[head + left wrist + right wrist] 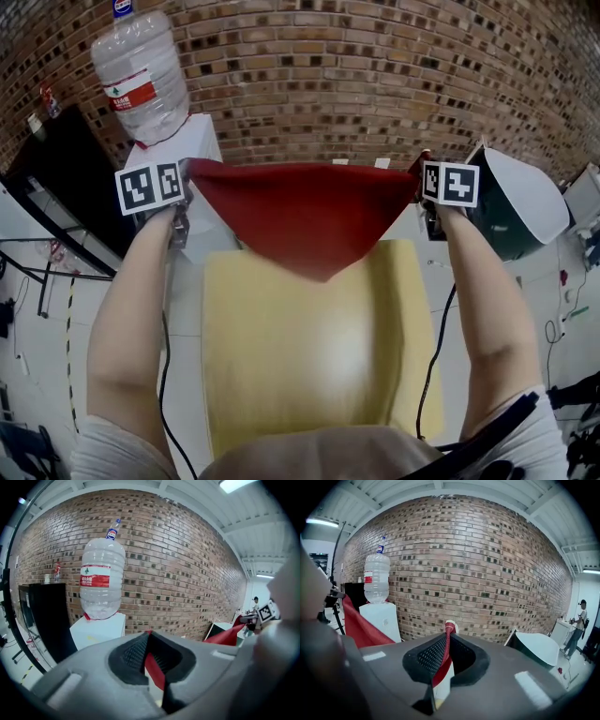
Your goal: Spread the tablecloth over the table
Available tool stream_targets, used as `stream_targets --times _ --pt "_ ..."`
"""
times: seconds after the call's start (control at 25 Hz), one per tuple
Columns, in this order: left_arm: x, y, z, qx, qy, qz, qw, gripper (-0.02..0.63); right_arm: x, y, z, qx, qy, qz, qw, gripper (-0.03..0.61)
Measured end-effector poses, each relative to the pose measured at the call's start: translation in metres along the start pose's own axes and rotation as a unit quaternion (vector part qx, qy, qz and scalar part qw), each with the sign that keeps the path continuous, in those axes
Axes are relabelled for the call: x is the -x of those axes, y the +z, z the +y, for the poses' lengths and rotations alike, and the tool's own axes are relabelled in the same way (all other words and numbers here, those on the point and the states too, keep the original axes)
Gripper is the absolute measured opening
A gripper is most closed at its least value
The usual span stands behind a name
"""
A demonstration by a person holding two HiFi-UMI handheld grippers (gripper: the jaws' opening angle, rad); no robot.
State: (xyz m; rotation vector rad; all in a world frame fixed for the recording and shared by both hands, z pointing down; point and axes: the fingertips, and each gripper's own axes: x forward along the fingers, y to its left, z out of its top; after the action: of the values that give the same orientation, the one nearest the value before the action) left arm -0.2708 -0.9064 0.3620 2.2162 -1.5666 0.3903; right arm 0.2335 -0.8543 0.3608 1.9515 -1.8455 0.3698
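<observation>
A red tablecloth (pixel 305 214) hangs stretched between both grippers above the far edge of a pale yellow table (pixel 300 356). Its lower middle droops in a point onto the tabletop. My left gripper (pixel 185 178) is shut on the cloth's left corner; in the left gripper view a red strip of the tablecloth (pixel 153 670) is pinched between the jaws of my left gripper (pixel 148 634). My right gripper (pixel 420 176) is shut on the right corner, and in the right gripper view the tablecloth (pixel 440 667) runs up between the jaws of my right gripper (pixel 449 631).
A white water dispenser (pixel 183 141) with a large clear bottle (pixel 141 75) stands beyond the table at the left, against a brick wall (pixel 375 75). A dark bin with a white lid (pixel 511 202) stands at the right. A black cabinet (pixel 56 178) is at far left. Cables trail on the floor.
</observation>
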Motion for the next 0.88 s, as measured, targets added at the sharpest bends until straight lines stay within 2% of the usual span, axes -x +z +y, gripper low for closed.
stream_targets --times 0.24,0.52,0.88 --pt "-0.020 -0.043 0.012 0.012 -0.007 0.027 0.9995 0.014 -0.027 -0.044 0.019 0.001 0.005 0.037 0.999 0.011" --pt "-0.042 -0.114 0.024 0.040 -0.016 0.075 0.9963 0.014 -0.051 -0.131 0.027 0.000 -0.002 0.110 0.994 0.009" --pt "-0.057 -0.169 0.030 0.061 -0.021 0.131 0.9893 0.014 -0.065 -0.184 0.031 -0.010 -0.001 0.166 0.986 0.011"
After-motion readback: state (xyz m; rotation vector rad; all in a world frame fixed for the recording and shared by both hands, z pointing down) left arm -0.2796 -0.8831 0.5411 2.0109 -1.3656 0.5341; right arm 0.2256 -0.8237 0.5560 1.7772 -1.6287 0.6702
